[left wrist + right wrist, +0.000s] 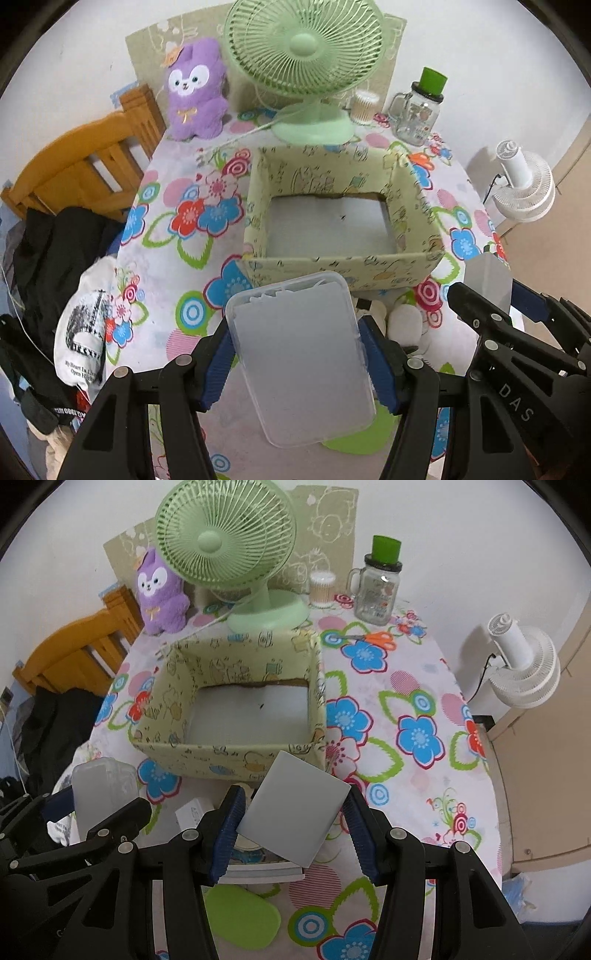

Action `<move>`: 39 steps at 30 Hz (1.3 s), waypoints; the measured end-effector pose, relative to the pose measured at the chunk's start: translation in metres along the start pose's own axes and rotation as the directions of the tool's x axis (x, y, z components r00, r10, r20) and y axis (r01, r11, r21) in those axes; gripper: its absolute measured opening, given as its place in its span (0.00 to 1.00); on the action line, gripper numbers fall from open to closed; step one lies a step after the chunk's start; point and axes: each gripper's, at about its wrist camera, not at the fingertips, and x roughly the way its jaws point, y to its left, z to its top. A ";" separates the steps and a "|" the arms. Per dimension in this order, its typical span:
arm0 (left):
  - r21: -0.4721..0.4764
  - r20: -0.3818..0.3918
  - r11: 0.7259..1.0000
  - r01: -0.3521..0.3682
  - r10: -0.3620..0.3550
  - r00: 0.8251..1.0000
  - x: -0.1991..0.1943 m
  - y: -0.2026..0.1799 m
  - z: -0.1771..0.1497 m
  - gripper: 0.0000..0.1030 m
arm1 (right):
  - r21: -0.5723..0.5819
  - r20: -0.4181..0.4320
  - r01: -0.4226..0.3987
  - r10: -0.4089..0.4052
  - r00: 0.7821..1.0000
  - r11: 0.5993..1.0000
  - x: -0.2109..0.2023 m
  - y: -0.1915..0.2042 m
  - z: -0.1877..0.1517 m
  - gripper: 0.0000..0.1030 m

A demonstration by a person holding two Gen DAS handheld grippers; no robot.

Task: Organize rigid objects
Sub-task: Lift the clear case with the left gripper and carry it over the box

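My left gripper [295, 332] is shut on a translucent plastic case [299, 354], its blue pads pressing the two long sides; the case hangs above the flowered tablecloth [166, 236], in front of the pale yellow patterned box [343, 266]. My right gripper [295, 794] is shut on a flat grey square piece [295, 812], tilted, just before the same box [229, 753]. The box is open-topped with only a white floor showing inside. Each view catches the other gripper at its edge: the right one [491, 295] with the grey piece [487, 277], the left one [99, 801] with the case [103, 779].
Behind the box stand a green desk fan [225, 542], a purple plush toy [159, 590], a swab pot [322, 589] and a glass mug jar [375, 590]. Orange scissors [373, 638] lie at right. Below my right gripper lie a green oval [240, 915] and a small white box [194, 812]. A wooden chair [74, 162] stands at left.
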 end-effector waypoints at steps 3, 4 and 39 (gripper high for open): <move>0.011 0.013 1.000 0.003 -0.003 1.000 -0.006 -0.003 0.004 0.64 | 0.006 0.012 0.003 -0.003 1.000 1.000 -0.008 -0.002 0.003 0.56; 0.015 0.017 1.000 0.004 -0.004 1.000 -0.008 -0.003 0.006 0.64 | 0.008 0.017 0.004 -0.005 1.000 1.000 -0.010 -0.002 0.004 0.56; 0.088 0.028 0.995 0.042 -0.045 0.999 0.019 -0.008 0.072 0.64 | 0.018 0.011 -0.010 0.010 1.000 1.000 0.022 -0.014 0.070 0.56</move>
